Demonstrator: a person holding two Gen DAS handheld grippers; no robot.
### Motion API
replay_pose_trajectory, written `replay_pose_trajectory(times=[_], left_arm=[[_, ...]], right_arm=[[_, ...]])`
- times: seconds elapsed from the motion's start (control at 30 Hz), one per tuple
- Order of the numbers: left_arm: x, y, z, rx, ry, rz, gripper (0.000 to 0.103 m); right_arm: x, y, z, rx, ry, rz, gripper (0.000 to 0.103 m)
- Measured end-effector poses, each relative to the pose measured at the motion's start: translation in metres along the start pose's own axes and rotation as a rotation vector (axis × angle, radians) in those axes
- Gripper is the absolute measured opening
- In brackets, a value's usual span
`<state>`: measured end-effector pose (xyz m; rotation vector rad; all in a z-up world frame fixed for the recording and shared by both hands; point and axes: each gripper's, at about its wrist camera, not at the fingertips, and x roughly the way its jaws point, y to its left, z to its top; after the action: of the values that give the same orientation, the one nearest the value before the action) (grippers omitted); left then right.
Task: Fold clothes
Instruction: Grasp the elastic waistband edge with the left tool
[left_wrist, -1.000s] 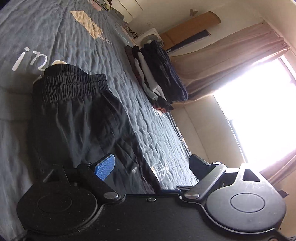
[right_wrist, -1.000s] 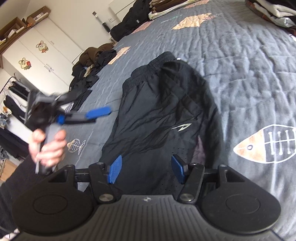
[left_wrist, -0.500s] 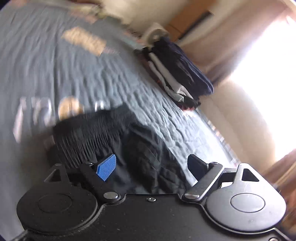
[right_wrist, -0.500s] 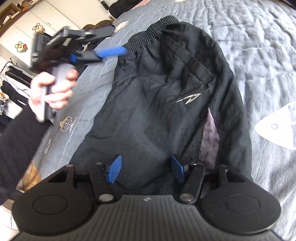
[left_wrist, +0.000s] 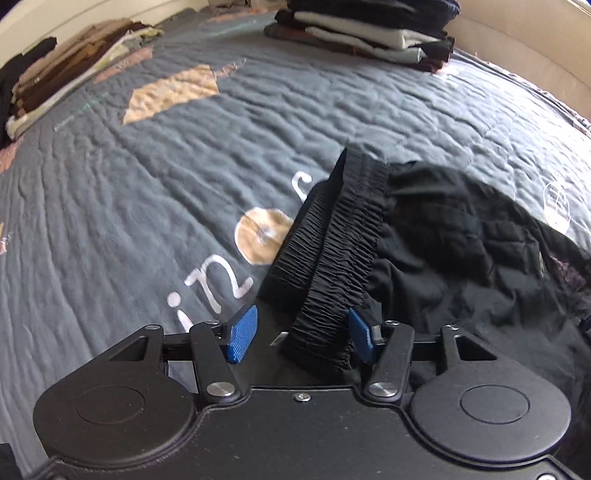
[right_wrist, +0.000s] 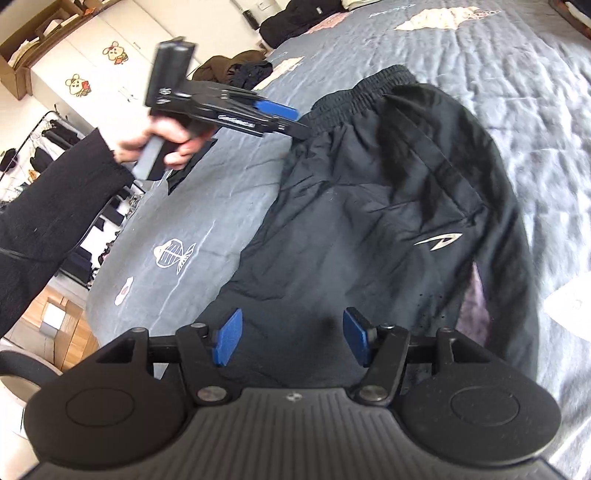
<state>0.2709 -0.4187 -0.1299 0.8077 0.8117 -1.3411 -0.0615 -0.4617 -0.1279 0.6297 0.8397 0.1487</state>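
Left tool closing around waistband; shorts lie lengthwise from right tool.

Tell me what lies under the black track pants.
The black track pants lie on the grey quilted bedspread; its printed patterns show only beside them, whatever is beneath stays covered.
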Motion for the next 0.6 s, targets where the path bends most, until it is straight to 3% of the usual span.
replay_pose_trajectory(times=[0.03, 0.13, 0.37, 0.6], left_arm=[[0.002, -0.002, -0.001, 0.012, 0.004, -0.014, 0.031], [0.003, -0.009, 0.0, 0.065, 0.015, -0.027, 0.014], [-0.021, -0.009, 0.021, 0.134, -0.013, -0.028, 0.008], [-0.02, -0.007, 0.044, 0.164, -0.024, 0.068, 0.009]], right_arm=[[0.001, 0.001, 0.0, -0.002, 0.006, 0.001, 0.06], [0.003, 0.003, -0.001, -0.008, 0.017, -0.001, 0.06], [0.002, 0.005, 0.0, -0.013, 0.004, 0.007, 0.06], [0.021, -0.002, -0.01, -0.001, 0.082, -0.003, 0.061]])
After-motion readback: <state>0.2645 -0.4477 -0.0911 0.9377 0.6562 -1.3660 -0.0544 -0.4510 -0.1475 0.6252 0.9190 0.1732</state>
